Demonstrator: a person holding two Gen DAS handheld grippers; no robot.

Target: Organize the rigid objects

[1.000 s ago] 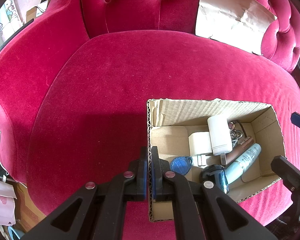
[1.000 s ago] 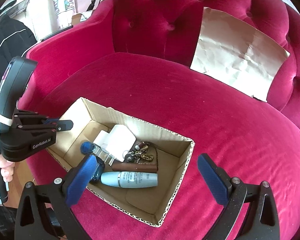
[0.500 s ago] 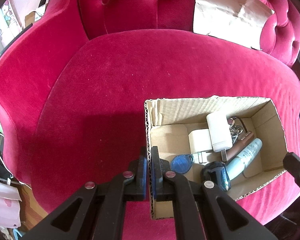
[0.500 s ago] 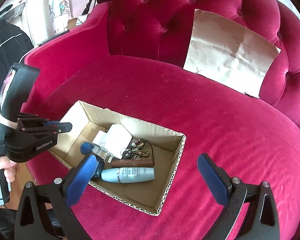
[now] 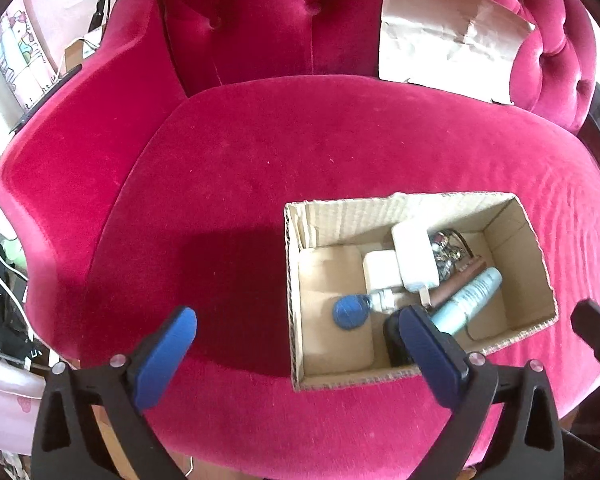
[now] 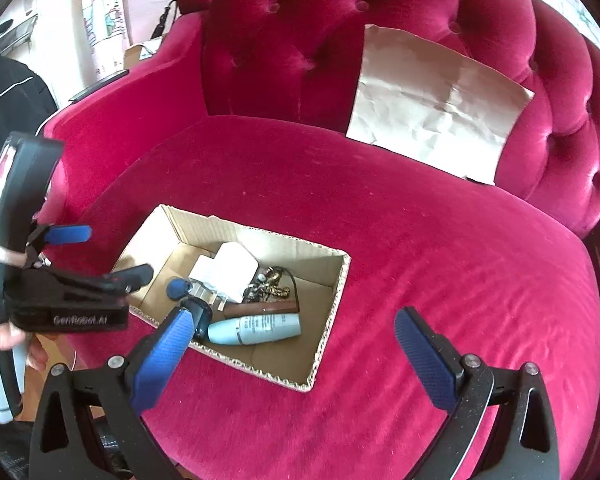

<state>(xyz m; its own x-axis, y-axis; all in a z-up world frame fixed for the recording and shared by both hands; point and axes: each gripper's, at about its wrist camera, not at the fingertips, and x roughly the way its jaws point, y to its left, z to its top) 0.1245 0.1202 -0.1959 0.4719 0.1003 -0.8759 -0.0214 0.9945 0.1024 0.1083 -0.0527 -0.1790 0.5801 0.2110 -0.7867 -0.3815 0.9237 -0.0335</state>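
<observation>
Since 0.5 s ago the left gripper (image 5: 300, 340) has been let go of the box's near-left wall and spread wide; its 2 blue pads are now parted, 1 over the velvet, 1 over the box. The right gripper (image 6: 296, 344) is likewise held spread and empty, above the seat just right of the box.

The red sofa (image 6: 420, 240) fills both views, with a creased paper sheet (image 6: 436, 100) leaned on its back. The cardboard box (image 5: 512, 328) is set on the cushion toward the front edge. Inside it are packed 2 white chargers (image 5: 414, 260), a pale blue bottle (image 5: 472, 296), a brown case (image 5: 456, 286), a dark round item (image 5: 394, 336), a keyring bundle (image 5: 446, 248) and a blue fob (image 5: 350, 312). No loose piece is seen on the cushion, so the sorting is judged nearly done.

The box is judged light but thin-walled: a wall would best be pinched near a corner, where it is stiffer. The bottle looks smooth and apt to roll, so its middle should be gripped. The chargers are hard and blocky, easily taken by their flat sides. The fob is thin and lies flat, so its edge would be hard to catch.
</observation>
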